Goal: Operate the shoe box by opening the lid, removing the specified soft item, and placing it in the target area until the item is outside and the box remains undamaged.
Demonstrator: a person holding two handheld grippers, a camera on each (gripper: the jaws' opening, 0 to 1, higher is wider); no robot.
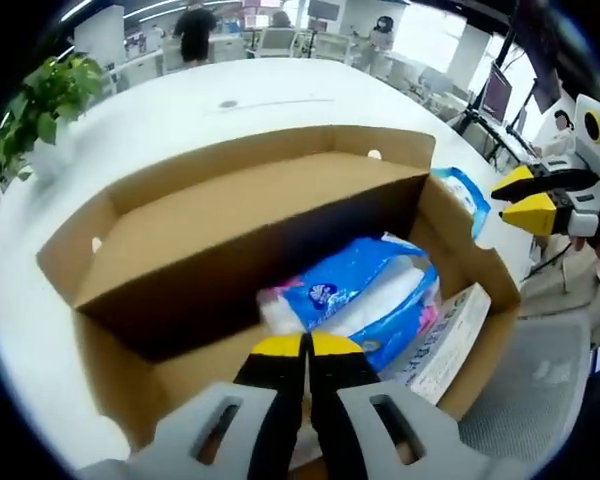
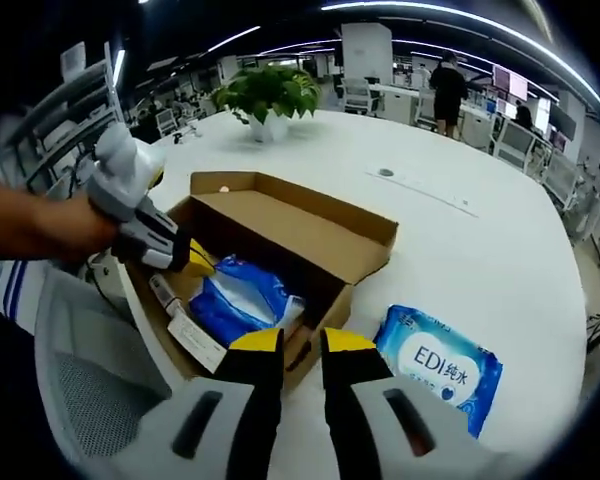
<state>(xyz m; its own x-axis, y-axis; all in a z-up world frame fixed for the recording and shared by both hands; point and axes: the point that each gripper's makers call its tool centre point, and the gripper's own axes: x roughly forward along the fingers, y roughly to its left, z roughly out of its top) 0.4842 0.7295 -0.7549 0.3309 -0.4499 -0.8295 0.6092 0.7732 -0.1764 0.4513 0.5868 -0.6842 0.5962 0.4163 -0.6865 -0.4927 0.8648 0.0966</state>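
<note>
Cardboard shoe box (image 1: 230, 230) open | left tongs (image 1: 304, 346) together inside | right tongs (image 2: 300, 342) apart

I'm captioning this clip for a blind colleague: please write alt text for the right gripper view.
An open cardboard shoe box sits on a white table, holding a blue soft pack. The left hand-held gripper reaches into the box from the left. The right hand-held gripper hovers near it, jaws slightly apart, beside a blue wet-wipes pack outside the box.
</note>
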